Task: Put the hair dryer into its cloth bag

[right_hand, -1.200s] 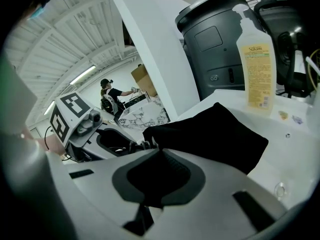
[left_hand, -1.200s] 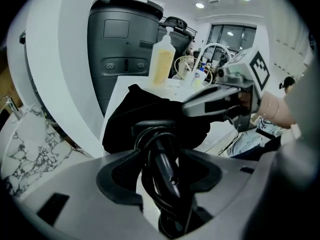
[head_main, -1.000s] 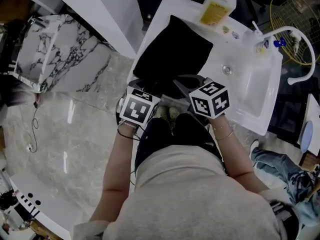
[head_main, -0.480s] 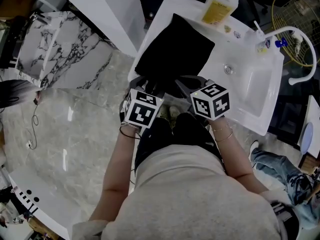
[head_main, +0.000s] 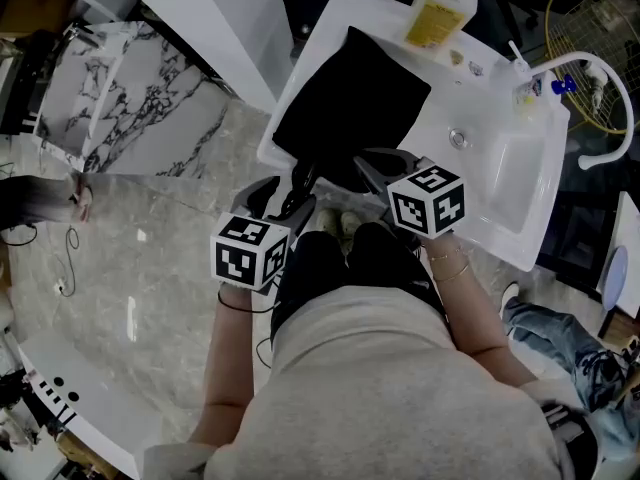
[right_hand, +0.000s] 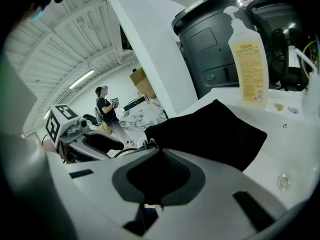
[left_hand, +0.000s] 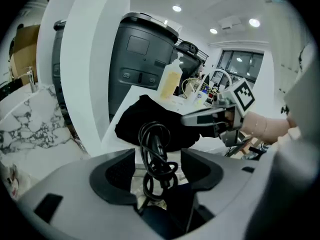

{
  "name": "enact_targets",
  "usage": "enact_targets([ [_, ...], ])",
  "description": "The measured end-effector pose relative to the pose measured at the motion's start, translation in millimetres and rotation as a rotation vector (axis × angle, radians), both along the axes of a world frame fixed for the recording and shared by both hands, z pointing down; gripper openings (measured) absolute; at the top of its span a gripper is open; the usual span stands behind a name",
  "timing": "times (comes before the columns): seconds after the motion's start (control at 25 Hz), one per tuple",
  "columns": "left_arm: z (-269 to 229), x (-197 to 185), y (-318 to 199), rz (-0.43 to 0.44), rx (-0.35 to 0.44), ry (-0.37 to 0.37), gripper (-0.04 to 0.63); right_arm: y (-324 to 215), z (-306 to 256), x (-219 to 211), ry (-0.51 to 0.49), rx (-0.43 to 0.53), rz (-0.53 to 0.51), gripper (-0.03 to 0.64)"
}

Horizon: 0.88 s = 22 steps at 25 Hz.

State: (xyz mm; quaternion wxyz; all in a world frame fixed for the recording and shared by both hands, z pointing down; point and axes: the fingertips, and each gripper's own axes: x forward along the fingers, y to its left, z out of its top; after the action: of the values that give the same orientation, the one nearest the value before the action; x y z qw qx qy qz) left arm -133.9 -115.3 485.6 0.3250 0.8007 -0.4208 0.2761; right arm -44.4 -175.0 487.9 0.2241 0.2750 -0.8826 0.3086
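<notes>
The black cloth bag (head_main: pixel 352 96) lies on the white counter (head_main: pixel 330 23), its mouth toward me. The hair dryer's black handle and coiled cord (left_hand: pixel 157 151) stick out of that mouth over the counter's near edge (head_main: pixel 298 182); the rest is hidden inside. My left gripper (head_main: pixel 283 194) has its jaws opening wide; in the left gripper view (left_hand: pixel 158 167) the cord hangs between the pads without touching them. My right gripper (head_main: pixel 372 166) is shut on the bag's near edge (right_hand: pixel 159 159), seen from the left gripper view as well (left_hand: pixel 202 118).
A yellow soap bottle (head_main: pixel 436 10) stands at the counter's back. The sink basin (head_main: pixel 505 173) and white faucet (head_main: pixel 603 80) lie to the right. A grey bin (left_hand: pixel 142 59) stands behind the counter, a marble-topped unit (head_main: pixel 130 118) to the left. A person (right_hand: pixel 106 109) stands far off.
My left gripper has let go of the cord, opened wider and drawn back from the bag toward me and to the left. The right gripper has stayed on the bag's edge.
</notes>
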Motion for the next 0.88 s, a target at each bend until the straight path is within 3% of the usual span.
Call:
enact_targets([
  [0.2,16,3,22,-0.030,-0.048,-0.005,0.264,2,1,-1,-0.007,0.000,-0.003,0.012],
  [0.36,28,-3,21,-0.021,-0.004,-0.134,0.261,4,2,-3,-0.012,-0.004,-0.013,0.012],
  [0.44,32,0,20,0.004,0.000,-0.154,0.231,3,1,-3,-0.017,-0.004,-0.015,0.012],
  [0.48,34,3,20,0.016,-0.005,-0.153,0.202,3,1,-4,-0.017,-0.003,-0.015,0.012],
  [0.88,21,6,3,0.005,-0.012,-0.084,0.187,7,3,-6,-0.034,-0.019,-0.016,0.011],
])
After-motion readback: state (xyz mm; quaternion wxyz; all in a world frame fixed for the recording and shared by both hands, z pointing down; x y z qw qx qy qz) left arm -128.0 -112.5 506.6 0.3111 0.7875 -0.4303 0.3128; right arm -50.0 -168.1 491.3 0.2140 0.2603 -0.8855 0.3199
